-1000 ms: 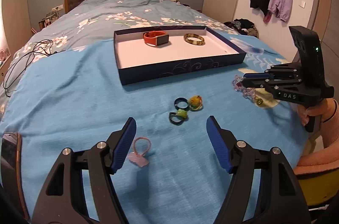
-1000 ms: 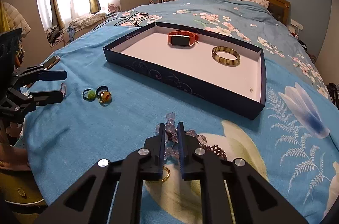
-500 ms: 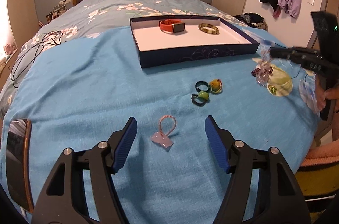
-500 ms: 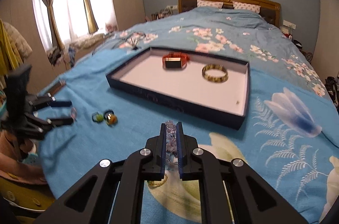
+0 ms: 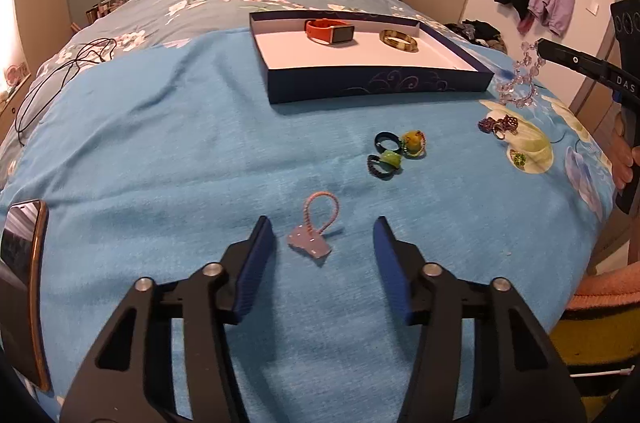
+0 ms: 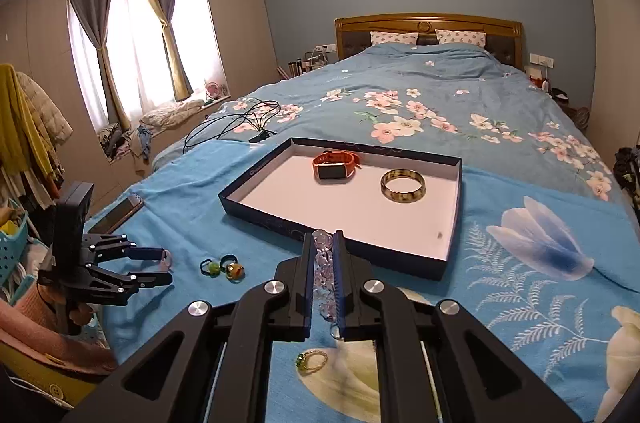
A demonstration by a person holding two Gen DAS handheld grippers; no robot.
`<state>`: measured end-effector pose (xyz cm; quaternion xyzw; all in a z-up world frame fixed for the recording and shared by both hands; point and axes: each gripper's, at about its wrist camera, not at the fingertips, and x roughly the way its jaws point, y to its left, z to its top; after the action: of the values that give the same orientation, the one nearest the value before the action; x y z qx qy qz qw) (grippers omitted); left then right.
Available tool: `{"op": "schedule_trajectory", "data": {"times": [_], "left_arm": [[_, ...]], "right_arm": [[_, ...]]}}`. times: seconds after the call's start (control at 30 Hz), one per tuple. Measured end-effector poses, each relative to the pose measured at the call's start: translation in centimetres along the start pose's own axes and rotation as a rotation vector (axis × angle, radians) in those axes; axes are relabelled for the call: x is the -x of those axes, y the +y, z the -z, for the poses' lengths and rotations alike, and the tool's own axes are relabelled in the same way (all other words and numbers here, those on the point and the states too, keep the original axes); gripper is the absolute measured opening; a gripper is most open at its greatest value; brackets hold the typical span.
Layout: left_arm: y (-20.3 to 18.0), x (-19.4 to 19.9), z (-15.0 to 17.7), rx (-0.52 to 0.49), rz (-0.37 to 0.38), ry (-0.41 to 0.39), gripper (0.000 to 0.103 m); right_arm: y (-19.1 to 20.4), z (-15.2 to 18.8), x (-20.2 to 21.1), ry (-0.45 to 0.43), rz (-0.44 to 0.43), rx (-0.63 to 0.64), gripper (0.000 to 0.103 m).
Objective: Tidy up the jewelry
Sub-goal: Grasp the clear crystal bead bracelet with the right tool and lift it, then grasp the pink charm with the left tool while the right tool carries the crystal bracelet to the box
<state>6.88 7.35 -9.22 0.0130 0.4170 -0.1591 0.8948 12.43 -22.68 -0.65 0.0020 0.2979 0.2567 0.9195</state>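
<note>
Right tongs (image 6: 323, 259) pinching bead bracelet (image 6: 325, 273), lifted over the blanket.
Left tongs (image 5: 322, 243) spread wide, pink hair tie (image 5: 316, 225) lying between the fingers; tray (image 5: 376, 85) well beyond.

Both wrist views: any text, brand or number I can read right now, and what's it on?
"DAS" on the right gripper, white letters along its black finger body.
Tray: pale print on its dark side wall, too blurred to read.
Orange watch: screen dark, no text.
</note>
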Motion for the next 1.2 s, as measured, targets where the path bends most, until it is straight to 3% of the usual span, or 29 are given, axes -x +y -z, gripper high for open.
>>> {"op": "schedule_trajectory", "data": {"times": [0.13,0.23,0.6,0.9,1.2], "left_arm": [[-0.1,0.2,0.2,0.000,-0.018,0.003,0.027],[-0.1,0.3,0.3,-0.001,-0.020,0.002,0.022],[-1.3,0.7,-1.0,-0.009,0.020,-0.041,0.020],[-3.2,1.1,-5.0,-0.052,0.085,-0.129,0.020],[-4.5,-0.4,-8.6,-0.103,0.087,-0.150,0.020]], "right_arm": [[0.3,0.1,-0.6,0.006,-0.015,0.000,0.007],[0.3,0.2,-0.9,0.010,-0.024,-0.003,0.007],[0.4,-0.2,-1.0,-0.004,-0.040,-0.012,0.007],[-0.5,-1.2,-1.2,-0.023,-0.039,-0.024,0.007],[-1.3,-3.3,-2.3,-0.040,-0.024,-0.009,0.007]]}}
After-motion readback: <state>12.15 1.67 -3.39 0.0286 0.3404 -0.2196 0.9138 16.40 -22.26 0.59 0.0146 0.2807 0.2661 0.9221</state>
